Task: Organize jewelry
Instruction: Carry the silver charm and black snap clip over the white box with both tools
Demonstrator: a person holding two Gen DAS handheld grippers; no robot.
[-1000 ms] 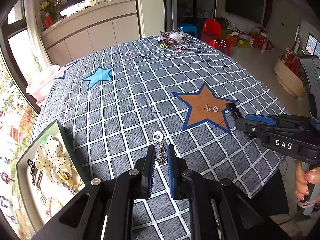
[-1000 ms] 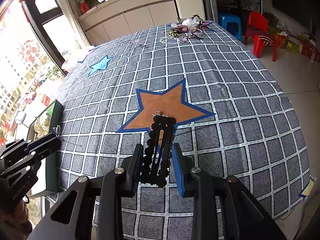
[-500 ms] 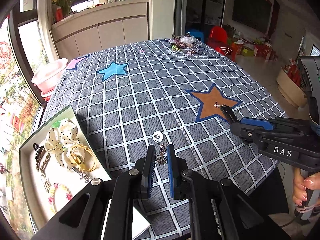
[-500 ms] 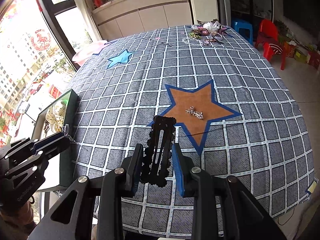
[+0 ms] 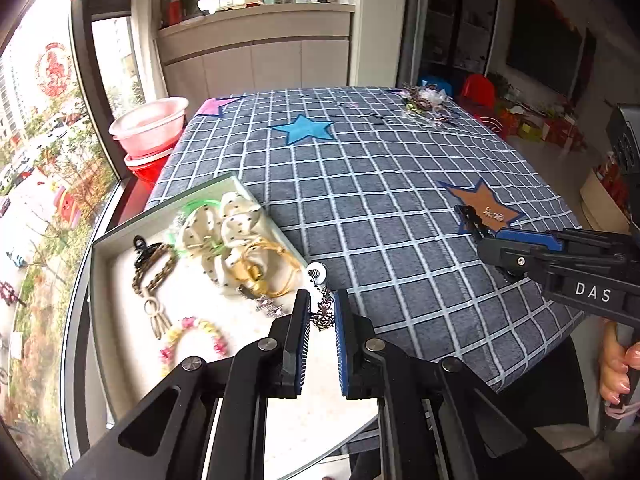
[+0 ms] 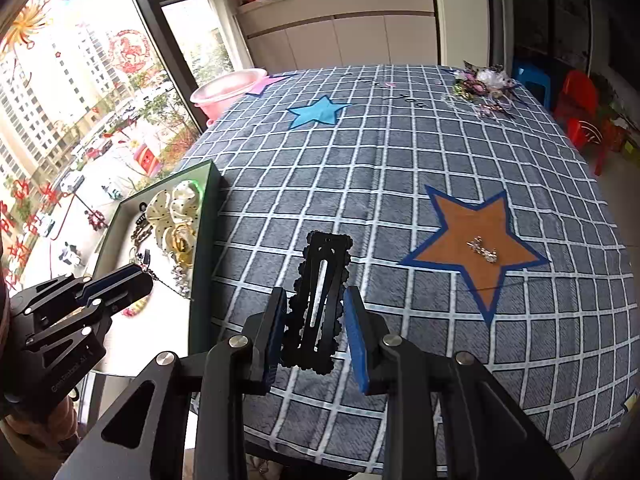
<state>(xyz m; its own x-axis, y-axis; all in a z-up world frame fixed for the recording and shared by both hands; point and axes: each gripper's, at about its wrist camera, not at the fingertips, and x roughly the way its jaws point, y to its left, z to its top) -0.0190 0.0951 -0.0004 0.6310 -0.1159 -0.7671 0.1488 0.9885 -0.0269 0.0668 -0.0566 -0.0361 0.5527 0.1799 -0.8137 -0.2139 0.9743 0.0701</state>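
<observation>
While the tray [image 5: 100, 264] sits at the far left edge of the table [image 5: 380, 184], already loaded with a dotted bow [image 5: 224, 232], a braided bracelet [image 5: 154, 276] and a bead bracelet [image 5: 192, 338], the left gripper [image 5: 321, 322] hangs over its near right corner, fingers pinching a small metal earring [image 5: 322, 312] whose chain and white disc dangle forward. That piece looks feather-light, limp and easily tangled, so I'd judge the ornate pendant the best place to grip, as now. Further right, the right gripper [image 6: 316, 326] has its fingers closed on a black hair clip [image 6: 320, 300], held by its long edges; it looks stiff, flat and light, though the scalloped rim could slip sideways. On the orange star [image 6: 476, 240] lies a small sparkly brooch [image 6: 484, 250], not yet collected, and a heap of jewelry [image 6: 480, 84] waits at the far corner. Only the left camera shows the tray's floor and the earring clearly; only the right camera shows the clip's full shape and the brooch in detail.
</observation>
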